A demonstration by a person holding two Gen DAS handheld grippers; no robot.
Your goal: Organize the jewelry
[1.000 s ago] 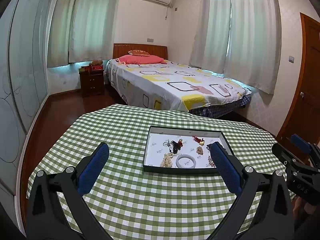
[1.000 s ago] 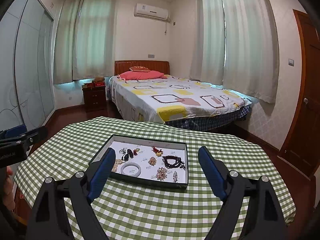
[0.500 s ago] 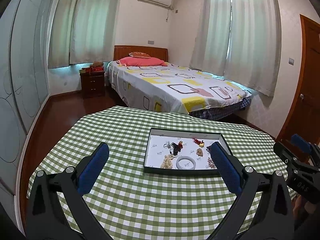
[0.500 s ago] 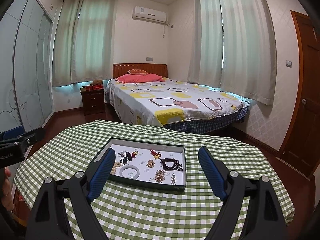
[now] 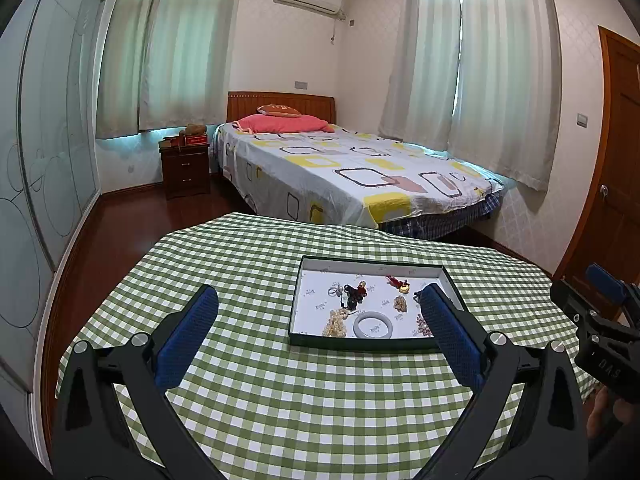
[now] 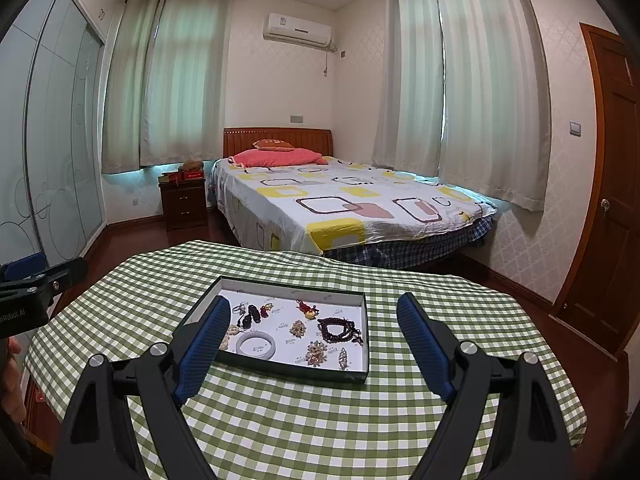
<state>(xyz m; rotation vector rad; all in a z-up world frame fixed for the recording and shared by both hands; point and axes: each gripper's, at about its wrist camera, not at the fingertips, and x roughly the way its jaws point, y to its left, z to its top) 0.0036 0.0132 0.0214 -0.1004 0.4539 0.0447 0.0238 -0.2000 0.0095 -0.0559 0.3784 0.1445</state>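
Both grippers hover above the near edge of the table, neither touching anything. Left gripper (image 5: 316,312): blue pads spread wide, nothing between them. Right gripper (image 6: 312,318): likewise spread wide, empty.

Green-checked tablecloth (image 6: 320,420) covers the table. On it, mid-table, a shallow dark-rimmed tray (image 6: 280,366) with a white floor. Inside, all apart from one another: pale bangle (image 6: 256,345) near the front wall, dark bead strand (image 6: 340,330) toward the right, red-and-gold charm (image 6: 307,309) at the back, small pale clusters between.

Beyond the table: bed (image 6: 352,204) with patterned sheet, pink pillow (image 6: 276,157), dark nightstand (image 6: 183,200), curtained windows.
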